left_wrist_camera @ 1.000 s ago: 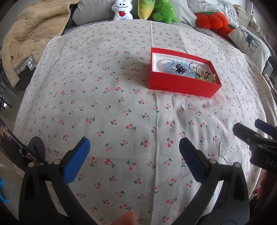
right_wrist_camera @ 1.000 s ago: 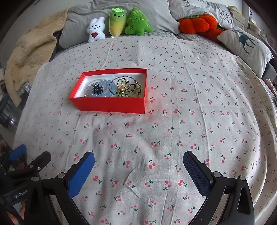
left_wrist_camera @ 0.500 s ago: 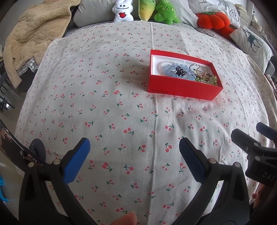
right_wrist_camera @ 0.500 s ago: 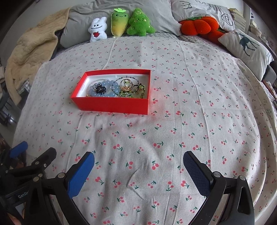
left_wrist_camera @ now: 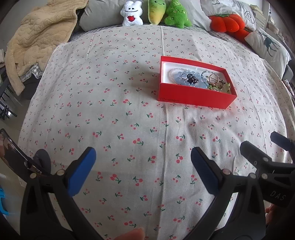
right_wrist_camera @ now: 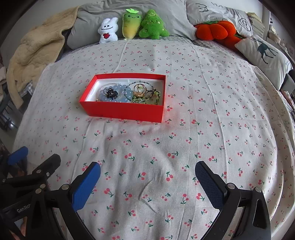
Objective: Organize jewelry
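A red box (left_wrist_camera: 195, 99) sits on the cherry-print bedspread (left_wrist_camera: 129, 118), up and right in the left wrist view and centre-left in the right wrist view (right_wrist_camera: 125, 111). Inside lie a blue bead bracelet (right_wrist_camera: 118, 97), a black clip (right_wrist_camera: 111, 94), gold rings (right_wrist_camera: 140, 90) and a green chain (right_wrist_camera: 145, 99), heaped together. My left gripper (left_wrist_camera: 142, 164) is open and empty, well short of the box. My right gripper (right_wrist_camera: 147, 179) is open and empty too, also short of the box. Each gripper shows at the edge of the other's view.
Plush toys (right_wrist_camera: 132, 25) and grey pillows (right_wrist_camera: 166, 16) line the head of the bed. A beige blanket (left_wrist_camera: 36, 40) hangs at the left. An orange pumpkin cushion (right_wrist_camera: 215, 31) and a deer pillow (right_wrist_camera: 265, 53) lie at the right. A phone (left_wrist_camera: 12, 149) stands at the left edge.
Both grippers have drawn back and risen a little, so the box sits slightly farther off in both views. Both stay open and empty. The box has not moved.
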The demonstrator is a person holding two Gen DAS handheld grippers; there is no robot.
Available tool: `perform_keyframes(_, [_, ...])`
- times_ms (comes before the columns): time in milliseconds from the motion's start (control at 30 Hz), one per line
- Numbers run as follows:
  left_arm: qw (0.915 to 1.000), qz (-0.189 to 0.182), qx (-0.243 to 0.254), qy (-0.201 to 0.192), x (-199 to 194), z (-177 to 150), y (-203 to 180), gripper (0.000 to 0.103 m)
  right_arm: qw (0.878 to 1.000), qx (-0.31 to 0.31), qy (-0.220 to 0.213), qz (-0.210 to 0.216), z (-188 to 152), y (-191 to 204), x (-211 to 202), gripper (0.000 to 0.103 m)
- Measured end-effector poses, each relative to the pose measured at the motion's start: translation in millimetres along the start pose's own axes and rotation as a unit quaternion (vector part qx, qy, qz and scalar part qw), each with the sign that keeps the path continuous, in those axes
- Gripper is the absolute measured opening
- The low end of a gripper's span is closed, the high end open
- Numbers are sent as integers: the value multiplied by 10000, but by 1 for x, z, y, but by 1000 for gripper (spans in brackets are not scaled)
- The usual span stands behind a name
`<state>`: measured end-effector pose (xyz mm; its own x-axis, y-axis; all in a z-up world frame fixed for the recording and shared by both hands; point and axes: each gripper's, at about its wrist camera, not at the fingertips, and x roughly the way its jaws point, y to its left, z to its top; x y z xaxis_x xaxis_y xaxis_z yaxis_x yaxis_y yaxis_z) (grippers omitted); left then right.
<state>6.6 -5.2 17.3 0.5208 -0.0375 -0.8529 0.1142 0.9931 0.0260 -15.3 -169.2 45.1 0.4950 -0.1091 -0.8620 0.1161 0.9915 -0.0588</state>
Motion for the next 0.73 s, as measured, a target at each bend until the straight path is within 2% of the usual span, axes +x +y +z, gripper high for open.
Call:
perform_keyframes(633, [10000,19,-27,32,0,1,8,102,10000,4,16,-27,0,-2,3,103])
perform_keyframes(733, [10000,-67,-12,47,1,1,8,102,10000,-4,31,-35,-1,-3,4,103])
